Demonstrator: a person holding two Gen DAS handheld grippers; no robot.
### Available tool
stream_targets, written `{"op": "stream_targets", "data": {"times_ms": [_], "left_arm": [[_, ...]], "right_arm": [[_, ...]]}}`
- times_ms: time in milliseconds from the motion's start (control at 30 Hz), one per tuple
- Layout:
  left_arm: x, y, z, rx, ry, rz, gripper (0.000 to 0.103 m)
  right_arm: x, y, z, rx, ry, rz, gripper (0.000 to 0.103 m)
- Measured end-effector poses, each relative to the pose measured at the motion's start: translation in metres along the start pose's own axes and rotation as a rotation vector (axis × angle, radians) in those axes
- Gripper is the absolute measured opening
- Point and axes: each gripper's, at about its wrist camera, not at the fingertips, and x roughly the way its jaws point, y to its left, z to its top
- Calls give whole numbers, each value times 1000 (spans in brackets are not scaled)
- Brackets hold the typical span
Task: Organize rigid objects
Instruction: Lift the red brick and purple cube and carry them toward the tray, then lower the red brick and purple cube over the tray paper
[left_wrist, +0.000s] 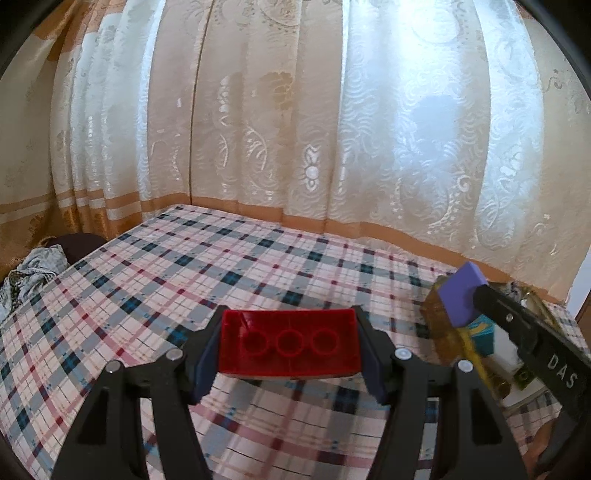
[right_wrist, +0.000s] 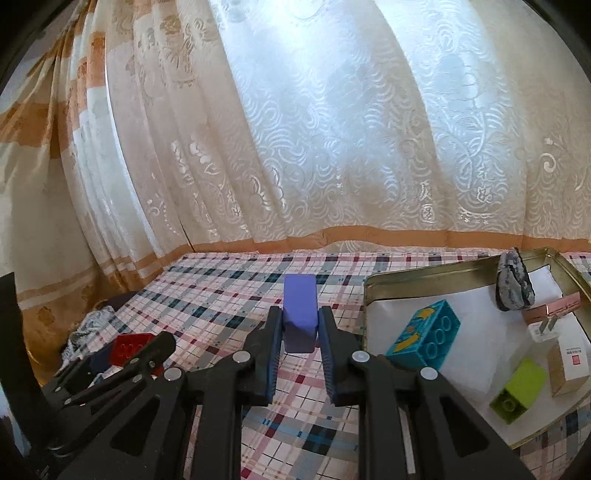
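My left gripper (left_wrist: 290, 345) pinches the red brick (left_wrist: 289, 344); my right gripper (right_wrist: 299, 328) pinches the purple block (right_wrist: 299, 314). The gold tin tray (right_wrist: 424, 277) lies right, nearer my right gripper.

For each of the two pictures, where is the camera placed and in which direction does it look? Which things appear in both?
Left wrist: sits on the left gripper, looks along its fingers over the checked tablecloth toward the curtain; its jaws hold a red brick.
Right wrist: sits on the right gripper, faces the same curtain; its jaws are shut on a purple block, with a metal tray to its right.
Shared: both blocks, both grippers, the tray, the teal brick, tablecloth, curtain.
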Motion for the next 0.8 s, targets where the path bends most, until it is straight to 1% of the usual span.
{"op": "stream_targets", "data": {"times_ms": [67,267,467,800], "left_arm": [[-4,-7,2,3,-7,-10,63],[-15,-33,9,25,-35,-46,63],[-20,-63,11,56,-49,-79,63],[-15,-127,7,119,-40,-157,63]], "right_arm": [[-6,-6,2,15,-9,43,22],[-24,-22,4,9,-44,28,22],[-36,-45,7,18,-67,-25,22],[-51,-79,13,47,-86,-85,22]]}}
